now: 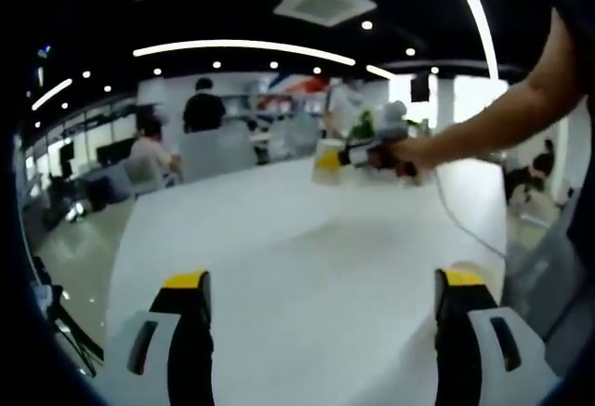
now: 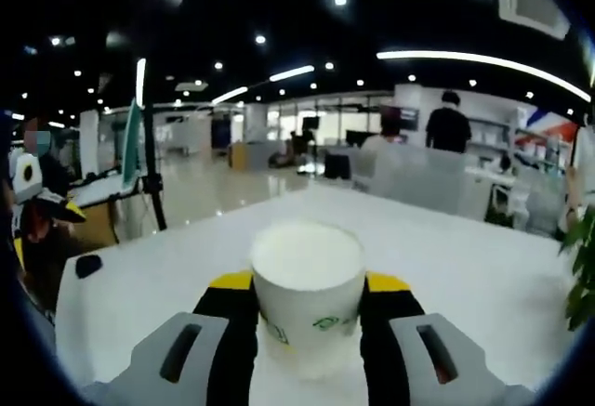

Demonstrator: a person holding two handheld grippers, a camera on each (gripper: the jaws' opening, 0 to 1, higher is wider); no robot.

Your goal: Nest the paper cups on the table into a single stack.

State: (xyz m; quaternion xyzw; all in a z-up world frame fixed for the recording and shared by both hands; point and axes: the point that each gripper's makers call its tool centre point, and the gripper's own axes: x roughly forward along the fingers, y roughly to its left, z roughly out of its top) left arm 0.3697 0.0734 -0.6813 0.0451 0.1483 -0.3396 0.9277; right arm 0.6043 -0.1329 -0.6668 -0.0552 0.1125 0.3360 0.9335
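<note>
Between right hand-held gripper jaws, paper cup, apparently upright.

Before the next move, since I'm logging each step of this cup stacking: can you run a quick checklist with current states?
1. Right gripper shut on the paper cup: ok.
2. Cup upright, mouth up: ok.
3. Left gripper open and free: ok.
4. White table bare ahead of the left gripper: ok.
5. Another cup to nest with in sight: cannot tell.
6. Cup rim undamaged: cannot tell, blurred.

The green mark printed on the paper cup is too blurred to read.
</note>
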